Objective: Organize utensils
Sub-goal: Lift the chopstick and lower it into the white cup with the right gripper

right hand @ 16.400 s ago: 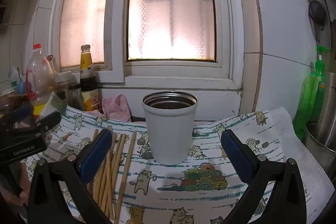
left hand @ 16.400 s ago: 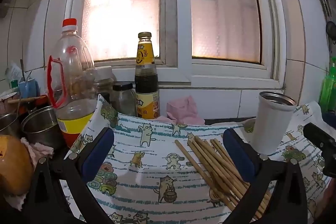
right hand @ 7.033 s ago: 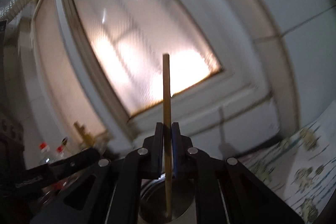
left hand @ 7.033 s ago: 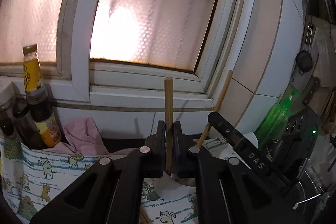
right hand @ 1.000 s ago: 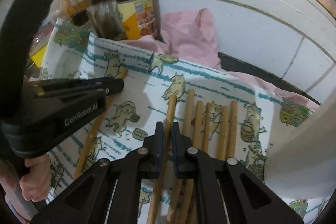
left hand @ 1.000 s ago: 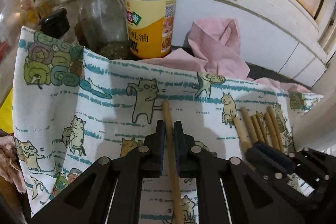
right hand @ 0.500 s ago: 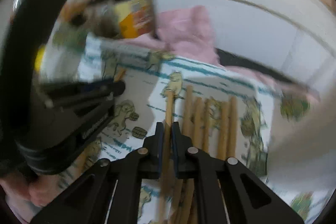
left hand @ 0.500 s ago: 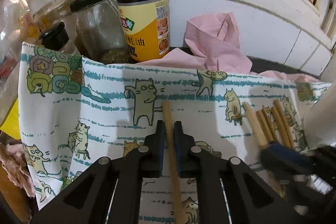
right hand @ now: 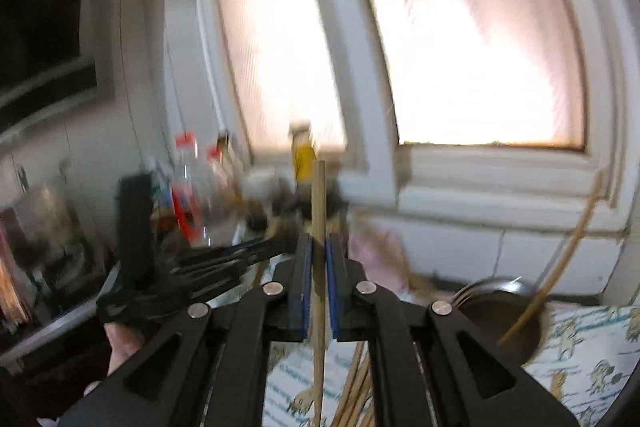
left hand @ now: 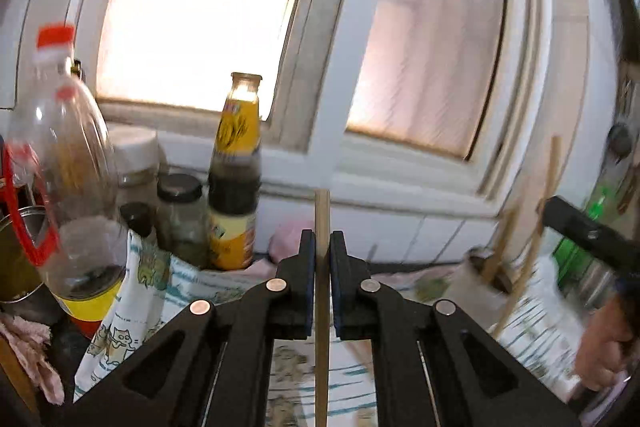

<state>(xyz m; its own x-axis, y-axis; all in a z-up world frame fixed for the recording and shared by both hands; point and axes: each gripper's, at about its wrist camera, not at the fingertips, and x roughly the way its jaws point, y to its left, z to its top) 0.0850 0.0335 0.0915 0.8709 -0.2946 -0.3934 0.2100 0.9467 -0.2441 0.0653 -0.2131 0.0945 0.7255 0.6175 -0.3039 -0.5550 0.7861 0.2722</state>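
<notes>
We find the left gripper (left hand: 322, 259) pinching one chopstick (left hand: 322, 307), which runs from 6 o'clock up past the pads toward 12. The right gripper (right hand: 316, 267) likewise pinches a second chopstick (right hand: 319, 267) along the same line. The cup (right hand: 500, 311) sits at 4 o'clock of the right gripper, holding chopsticks already. The sauce bottle (left hand: 234, 187) carries a yellow label; blur leaves its writing unreadable.
</notes>
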